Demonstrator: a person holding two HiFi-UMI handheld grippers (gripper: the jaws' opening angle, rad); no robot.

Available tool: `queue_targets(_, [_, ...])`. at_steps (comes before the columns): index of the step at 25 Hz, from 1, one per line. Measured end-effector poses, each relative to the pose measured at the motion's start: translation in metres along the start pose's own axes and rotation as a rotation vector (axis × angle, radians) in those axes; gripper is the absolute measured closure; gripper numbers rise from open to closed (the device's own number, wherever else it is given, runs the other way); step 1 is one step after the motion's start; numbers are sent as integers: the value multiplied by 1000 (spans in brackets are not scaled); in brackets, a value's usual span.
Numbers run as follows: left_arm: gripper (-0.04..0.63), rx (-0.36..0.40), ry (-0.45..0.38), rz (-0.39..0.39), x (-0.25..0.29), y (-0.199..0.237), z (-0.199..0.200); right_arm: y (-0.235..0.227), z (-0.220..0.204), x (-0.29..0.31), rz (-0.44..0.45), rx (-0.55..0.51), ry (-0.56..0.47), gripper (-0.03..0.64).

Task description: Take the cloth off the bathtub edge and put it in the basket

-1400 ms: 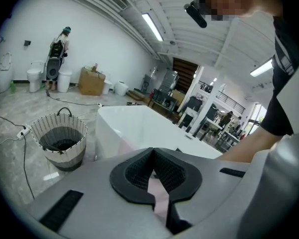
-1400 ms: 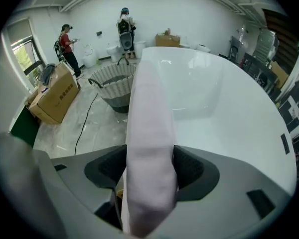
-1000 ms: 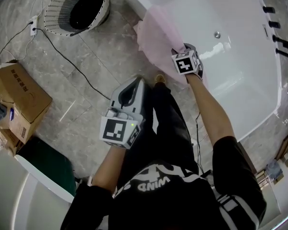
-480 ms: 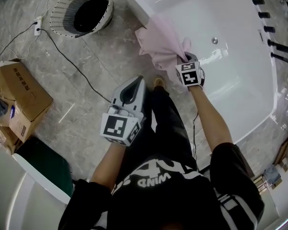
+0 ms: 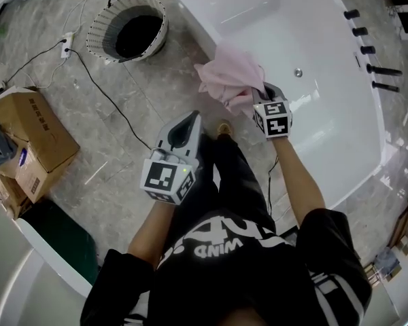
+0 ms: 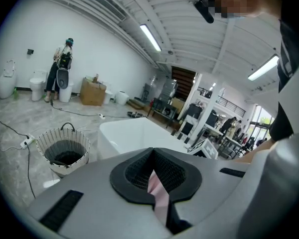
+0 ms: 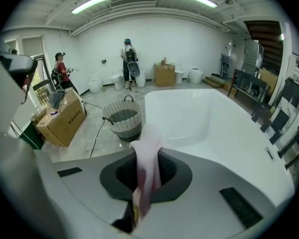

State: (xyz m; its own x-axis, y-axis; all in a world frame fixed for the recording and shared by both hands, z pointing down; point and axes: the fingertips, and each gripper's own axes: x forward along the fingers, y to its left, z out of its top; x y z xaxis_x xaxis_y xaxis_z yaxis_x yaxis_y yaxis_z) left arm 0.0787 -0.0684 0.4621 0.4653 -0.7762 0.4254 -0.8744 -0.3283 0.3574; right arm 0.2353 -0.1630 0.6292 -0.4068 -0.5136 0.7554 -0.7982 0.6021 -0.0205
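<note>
Your right gripper [image 5: 261, 91] fingers, just closed, pinch the crumpled pale pink cloth [image 5: 231, 80]. It bunches past the fingertips above the white bathtub [image 5: 319, 39] edge. Left gripper [image 5: 189, 123] fingers pressed together, empty, apart from the cloth.

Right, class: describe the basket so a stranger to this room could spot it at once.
Start at the white bathtub. Off its end, on the grey stone floor, stands a round basket with white ribbed sides and a dark inside. Nearby brown cardboard boxes are square-cornered; it alone is round.
</note>
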Motion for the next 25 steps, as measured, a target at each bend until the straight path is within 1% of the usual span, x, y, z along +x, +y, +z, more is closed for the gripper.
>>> queue_targets(6, [581, 11, -49, 11, -27, -16, 21, 11, 74, -75, 6, -27, -170, 601])
queue_targets(10, [581, 25, -74, 4, -49, -35, 31, 20, 123, -132, 12, -45, -285, 601])
queue_targets(14, [581, 64, -109, -23, -66, -54, 46, 29, 177, -186, 18, -89, -409, 601])
queue_targets(19, [581, 107, -178, -31, -91, -74, 78, 48, 244, -255, 19, -153, -555, 601])
queue_targets(22, [581, 122, -217, -27, -103, -83, 91, 56, 273, -289, 21, -188, -635, 601])
queue_targets(25, [581, 129, -243, -8, -114, -85, 97, 67, 290, -308, 36, -214, -680, 601])
